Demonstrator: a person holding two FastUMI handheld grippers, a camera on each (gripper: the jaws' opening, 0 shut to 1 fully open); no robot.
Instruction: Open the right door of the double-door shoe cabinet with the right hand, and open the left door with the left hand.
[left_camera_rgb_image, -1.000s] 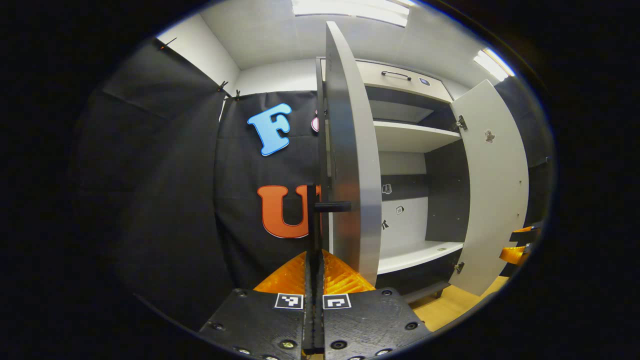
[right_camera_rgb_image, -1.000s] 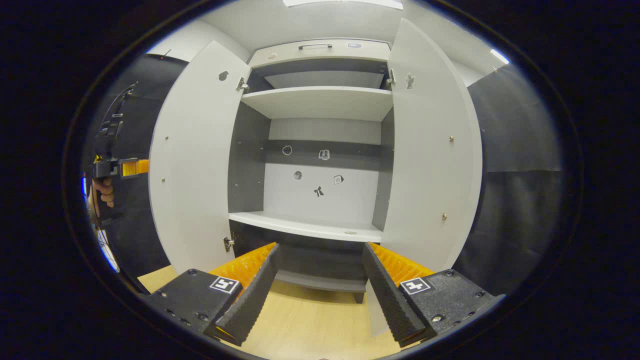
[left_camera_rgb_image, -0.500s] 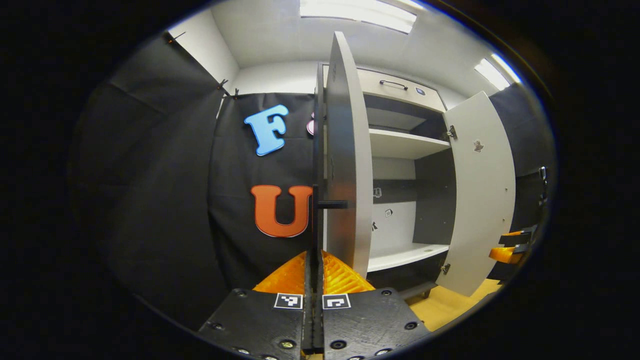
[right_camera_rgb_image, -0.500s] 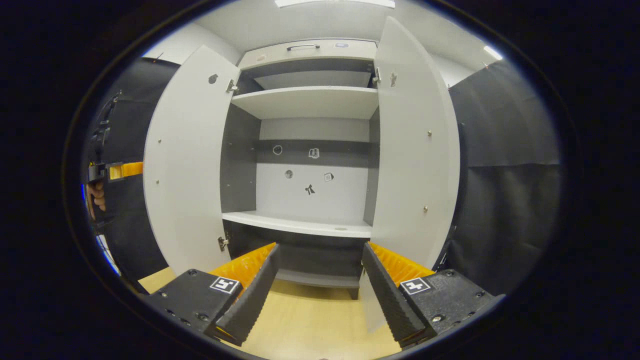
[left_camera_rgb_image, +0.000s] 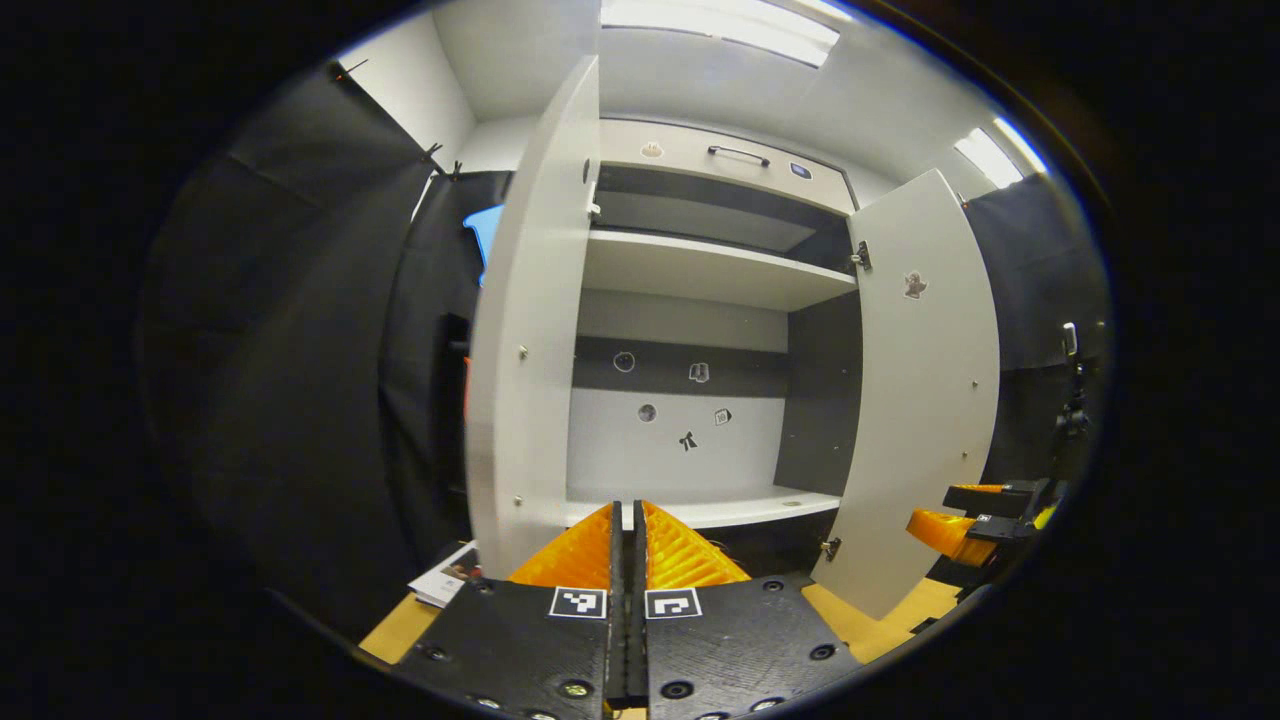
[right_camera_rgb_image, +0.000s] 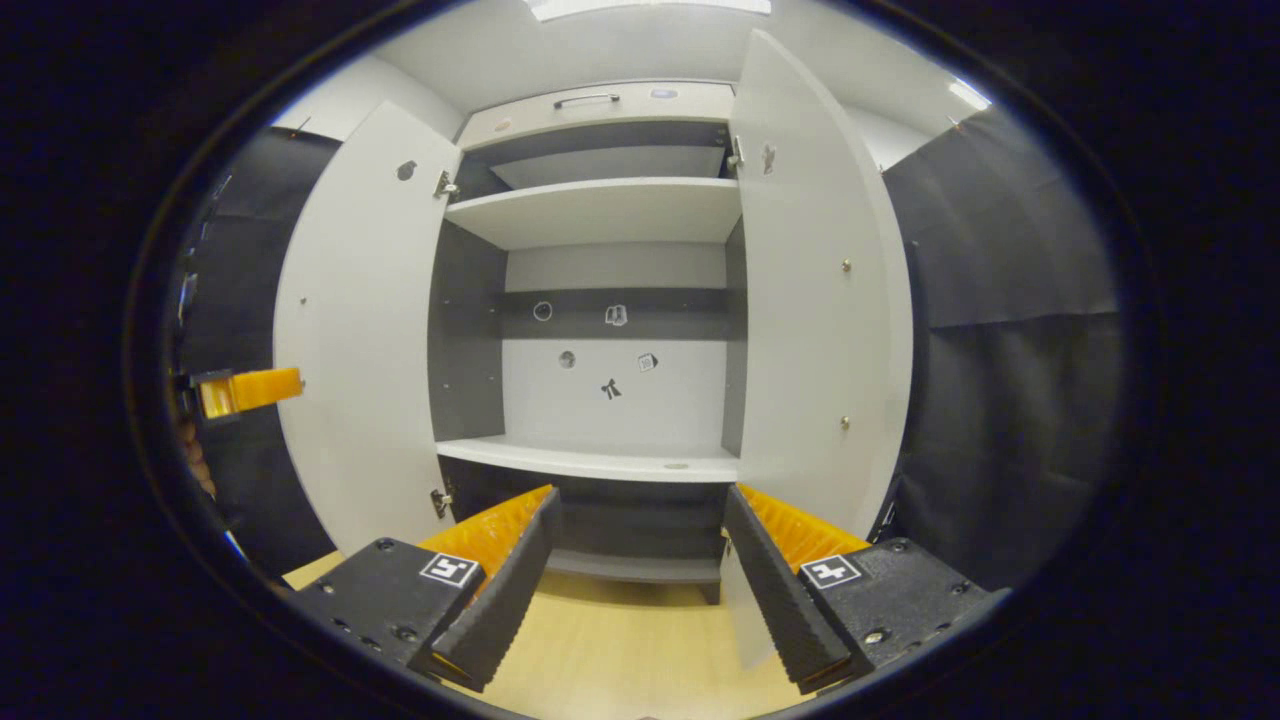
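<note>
Shoe cabinet (right_camera_rgb_image: 610, 400), both doors open; read near to far. Nearest, at 6 o'clock in the left gripper view, our left gripper (left_camera_rgb_image: 627, 530) has its jaws pressed together with nothing between them. A second ago these jaws were in line with the edge of the left door, close to its dark handle; now the handle is out of sight and we look past the door's inner face, so we judge that the gripper has let go and swung back toward the cabinet front. At 6 o'clock in the right gripper view, our right gripper (right_camera_rgb_image: 640, 560) holds its jaws wide and empty above the wooden floor (right_camera_rgb_image: 620, 650); it has hardly moved.

Farther off, the left door (left_camera_rgb_image: 520, 370) stands at 9 o'clock and the right door (left_camera_rgb_image: 925, 390) at 3 o'clock, each swung well clear of the opening. In the right gripper view the same doors lie at 9 o'clock (right_camera_rgb_image: 350, 330) and 2 o'clock (right_camera_rgb_image: 810, 300).

Farthest, the bare shelves (left_camera_rgb_image: 700, 268) and small stickers (left_camera_rgb_image: 690, 440) on the back panel are in full view. We judge both openings done, with only withdrawal left.
</note>
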